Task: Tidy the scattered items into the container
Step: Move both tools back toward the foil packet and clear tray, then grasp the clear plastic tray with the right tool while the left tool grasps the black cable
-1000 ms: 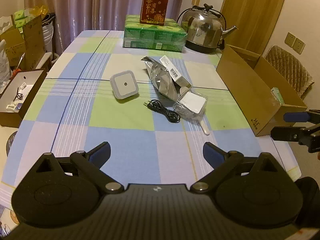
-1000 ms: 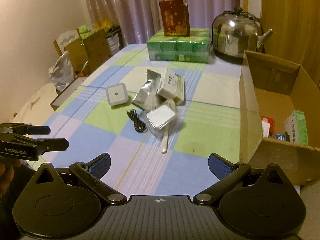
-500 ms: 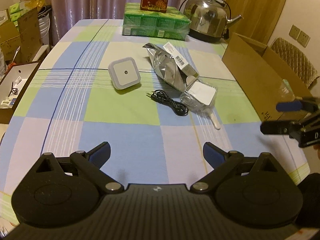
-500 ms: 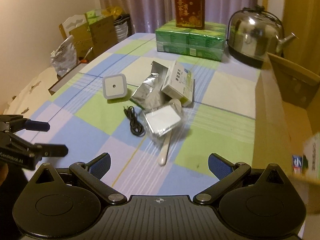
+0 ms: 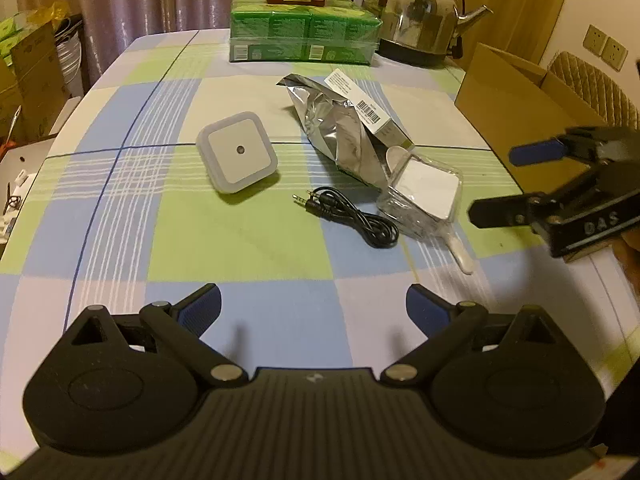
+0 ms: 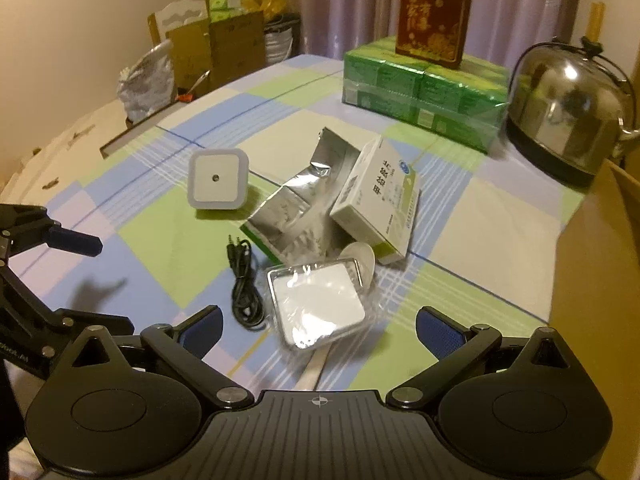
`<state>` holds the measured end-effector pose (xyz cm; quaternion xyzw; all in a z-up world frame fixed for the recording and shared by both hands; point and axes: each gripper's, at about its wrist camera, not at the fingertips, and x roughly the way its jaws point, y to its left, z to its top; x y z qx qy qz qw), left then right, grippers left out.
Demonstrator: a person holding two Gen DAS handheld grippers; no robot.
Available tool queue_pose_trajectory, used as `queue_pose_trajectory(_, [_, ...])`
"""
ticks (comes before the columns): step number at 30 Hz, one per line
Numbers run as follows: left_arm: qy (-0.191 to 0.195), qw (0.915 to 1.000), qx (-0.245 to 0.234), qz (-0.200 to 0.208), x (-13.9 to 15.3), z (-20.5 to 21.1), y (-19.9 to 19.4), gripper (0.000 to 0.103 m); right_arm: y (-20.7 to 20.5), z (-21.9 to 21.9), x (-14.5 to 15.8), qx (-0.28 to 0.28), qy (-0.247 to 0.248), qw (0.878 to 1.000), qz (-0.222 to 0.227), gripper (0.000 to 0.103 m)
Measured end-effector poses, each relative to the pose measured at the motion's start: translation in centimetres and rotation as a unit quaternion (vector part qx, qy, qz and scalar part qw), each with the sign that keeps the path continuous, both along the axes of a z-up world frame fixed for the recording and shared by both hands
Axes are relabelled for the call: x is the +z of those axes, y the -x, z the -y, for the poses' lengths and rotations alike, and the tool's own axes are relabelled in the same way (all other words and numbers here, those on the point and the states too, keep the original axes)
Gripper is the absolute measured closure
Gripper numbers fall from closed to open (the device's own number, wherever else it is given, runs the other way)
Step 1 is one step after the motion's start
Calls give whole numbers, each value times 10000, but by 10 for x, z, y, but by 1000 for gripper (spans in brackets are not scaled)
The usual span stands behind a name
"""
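Nearest the cameras, the left claw [image 5: 314,306] hangs above the near part of the desk [image 5: 240,248], its blue-padded fingers spread wide with nothing between them. The right claw [image 6: 318,326] is likewise released and empty, poised low over a clear plastic packet [image 6: 318,306] with a white square inside; in the left wrist view the same claw comes in from the right edge, just beside that packet.

A white spoon [image 5: 460,254] lies under the packet, its handle pointing toward the near edge and its bowl showing behind the packet. Just left of the packet lies a coiled black audio cable [image 5: 352,220] with its plugs pointing away. Behind these, a crumpled silver foil bag [image 5: 340,132] lies flat, and a white-and-green medicine box [image 6: 378,200] leans on it, tilted. Left of the bag, apart from it, sits a white square night light [image 5: 238,156].

At the right side of the desk stands an open cardboard box [image 5: 504,92], the container; what is in it cannot be seen.

Farthest off, a shrink-wrapped block of green packs [image 5: 304,32] carries a red carton [image 6: 432,12], with a steel kettle [image 5: 416,12] to its right.
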<state>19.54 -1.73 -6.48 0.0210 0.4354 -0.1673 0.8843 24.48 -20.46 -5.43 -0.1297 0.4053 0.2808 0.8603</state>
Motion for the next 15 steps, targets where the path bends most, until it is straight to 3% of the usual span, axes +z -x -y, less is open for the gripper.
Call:
queue_pose_trajectory(6, [-35,10000,-86,-34,-11,4,-16,6,-20,-6,-18,202,95,9997,-86,3])
queue_pose_trajectory(8, [-9,9999,-96,-40,-14,5,-19,6,-26,-9,-23,236,101,9996,-111,12])
queue_pose_trajectory(15, [74,9999,-110,-59,-20,7,-27,6,-39,-17,-35,435,238,9987,-152,20])
